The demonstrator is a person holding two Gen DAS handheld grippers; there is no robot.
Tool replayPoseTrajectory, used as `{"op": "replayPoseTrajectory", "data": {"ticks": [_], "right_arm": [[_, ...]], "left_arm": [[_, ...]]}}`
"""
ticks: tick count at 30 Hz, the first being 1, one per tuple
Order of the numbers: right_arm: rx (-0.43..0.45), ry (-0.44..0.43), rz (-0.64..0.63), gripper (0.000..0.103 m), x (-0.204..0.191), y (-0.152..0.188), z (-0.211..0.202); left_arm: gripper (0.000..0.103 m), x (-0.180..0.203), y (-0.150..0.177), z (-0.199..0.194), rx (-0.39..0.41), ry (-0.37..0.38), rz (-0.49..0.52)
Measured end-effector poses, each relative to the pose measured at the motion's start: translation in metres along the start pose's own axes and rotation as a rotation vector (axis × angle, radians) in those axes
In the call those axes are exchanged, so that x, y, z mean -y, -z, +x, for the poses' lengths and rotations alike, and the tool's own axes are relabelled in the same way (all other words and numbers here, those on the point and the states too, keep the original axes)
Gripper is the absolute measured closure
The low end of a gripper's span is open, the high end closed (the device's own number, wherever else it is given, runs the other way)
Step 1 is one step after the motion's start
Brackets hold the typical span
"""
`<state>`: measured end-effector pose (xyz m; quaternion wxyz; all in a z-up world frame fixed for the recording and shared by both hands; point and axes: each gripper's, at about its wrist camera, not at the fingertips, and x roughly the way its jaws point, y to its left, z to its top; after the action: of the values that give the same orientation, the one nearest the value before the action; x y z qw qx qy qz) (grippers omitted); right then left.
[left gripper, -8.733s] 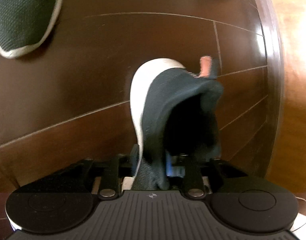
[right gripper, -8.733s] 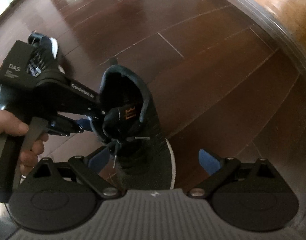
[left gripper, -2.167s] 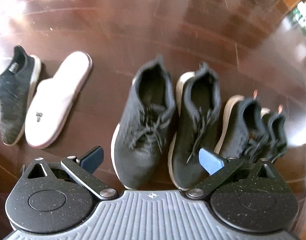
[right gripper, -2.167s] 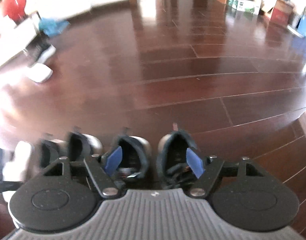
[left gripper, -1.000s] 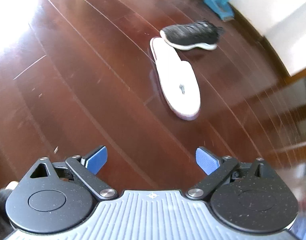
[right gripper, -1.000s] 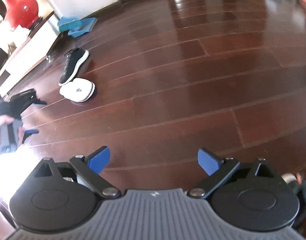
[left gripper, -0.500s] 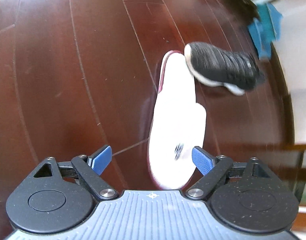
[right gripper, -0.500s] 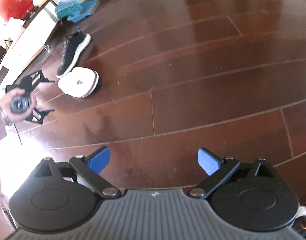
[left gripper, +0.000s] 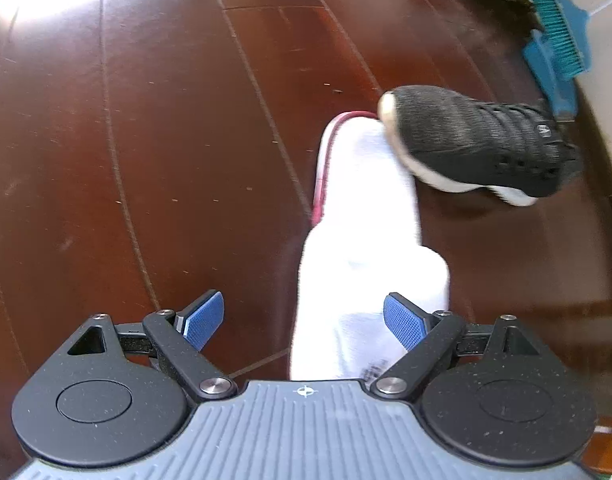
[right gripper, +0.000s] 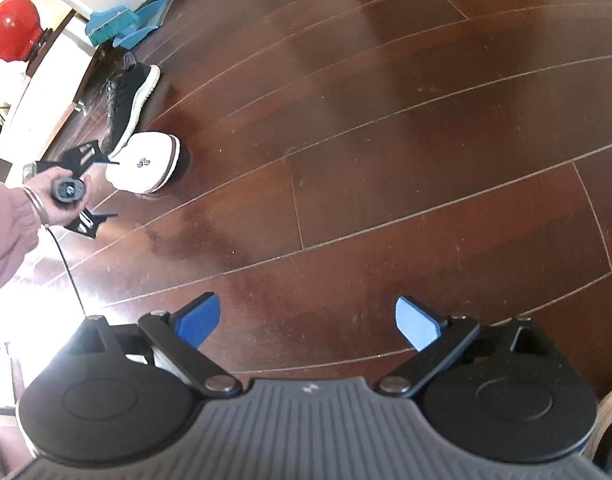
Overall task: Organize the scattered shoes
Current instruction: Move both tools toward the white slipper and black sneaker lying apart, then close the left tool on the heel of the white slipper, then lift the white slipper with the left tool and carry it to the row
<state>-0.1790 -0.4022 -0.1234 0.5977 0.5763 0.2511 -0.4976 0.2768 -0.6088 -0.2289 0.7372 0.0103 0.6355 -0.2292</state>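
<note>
While the left gripper (left gripper: 304, 322) hangs with jaws wide over the toe of the white slipper (left gripper: 365, 248), the step is plainly the reach for a grasp; next it must sink and close on the toe. A black shoe (left gripper: 477, 144) touches the slipper's heel. Half a second ago the slipper sat farther ahead.

From the right wrist, the right gripper (right gripper: 307, 322) is wide open, empty, over bare floor (right gripper: 385, 140), well apart from both shoes.

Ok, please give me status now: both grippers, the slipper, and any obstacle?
Left gripper open, fingers either side of white slipper, not closed. Right gripper open, empty, over bare floor. Black sneaker toe overlaps slipper's far end.
</note>
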Motion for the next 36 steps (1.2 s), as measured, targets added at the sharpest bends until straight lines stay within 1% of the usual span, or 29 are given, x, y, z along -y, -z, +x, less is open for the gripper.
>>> {"op": "replayPoseTrajectory", "data": {"ticks": [2, 3, 4, 6, 7, 8, 9, 11, 14, 15, 20, 21, 25, 28, 31, 36], "right_arm": [[0.000, -0.001, 0.012, 0.006, 0.005, 0.003, -0.002], [0.000, -0.001, 0.018, 0.006, 0.007, 0.004, -0.003], [0.000, 0.002, 0.024, 0.006, 0.009, 0.005, -0.002], [-0.004, 0.004, 0.034, 0.006, 0.011, 0.008, -0.002], [-0.008, 0.003, 0.044, 0.006, 0.013, 0.011, -0.003], [-0.011, 0.002, 0.050, 0.006, 0.015, 0.013, -0.004], [-0.014, 0.001, 0.056, 0.006, 0.016, 0.014, -0.005], [-0.019, -0.003, 0.063, 0.006, 0.017, 0.018, -0.008], [-0.029, -0.009, 0.075, 0.006, 0.018, 0.023, -0.012], [-0.031, -0.013, 0.078, 0.006, 0.018, 0.025, -0.015], [-0.020, -0.036, 0.077, 0.006, 0.019, 0.033, -0.029], [-0.017, -0.040, 0.075, 0.006, 0.019, 0.034, -0.031], [-0.007, -0.044, 0.067, 0.006, 0.025, 0.045, -0.042], [-0.007, -0.042, 0.069, 0.006, 0.032, 0.056, -0.049], [-0.012, -0.038, 0.077, 0.006, 0.039, 0.072, -0.060], [0.002, -0.028, 0.102, 0.006, 0.047, 0.089, -0.080]], "left_arm": [[0.013, 0.002, 0.003, 0.005, 0.002, -0.006, 0.038], [0.019, 0.004, 0.005, 0.008, 0.000, -0.007, 0.060], [0.030, 0.005, 0.010, 0.012, -0.014, -0.004, 0.093], [0.039, 0.009, 0.017, 0.015, -0.027, -0.001, 0.139], [0.047, 0.011, 0.021, 0.014, -0.024, 0.004, 0.164], [0.052, 0.013, 0.025, 0.014, -0.022, 0.009, 0.185], [0.062, 0.015, 0.026, 0.013, -0.029, 0.014, 0.194], [0.065, 0.023, 0.030, 0.009, -0.063, 0.016, 0.236], [0.072, 0.027, 0.038, 0.000, -0.105, 0.031, 0.305], [0.084, 0.027, 0.041, -0.004, -0.114, 0.039, 0.320], [0.085, 0.015, 0.065, -0.029, -0.183, 0.095, 0.364], [0.086, 0.012, 0.069, -0.032, -0.195, 0.097, 0.372], [0.088, -0.019, 0.101, -0.047, -0.262, 0.093, 0.406], [0.088, -0.041, 0.122, -0.056, -0.299, 0.095, 0.408], [0.088, -0.055, 0.139, -0.068, -0.315, 0.108, 0.425], [0.089, -0.071, 0.165, -0.090, -0.345, 0.139, 0.464]]}}
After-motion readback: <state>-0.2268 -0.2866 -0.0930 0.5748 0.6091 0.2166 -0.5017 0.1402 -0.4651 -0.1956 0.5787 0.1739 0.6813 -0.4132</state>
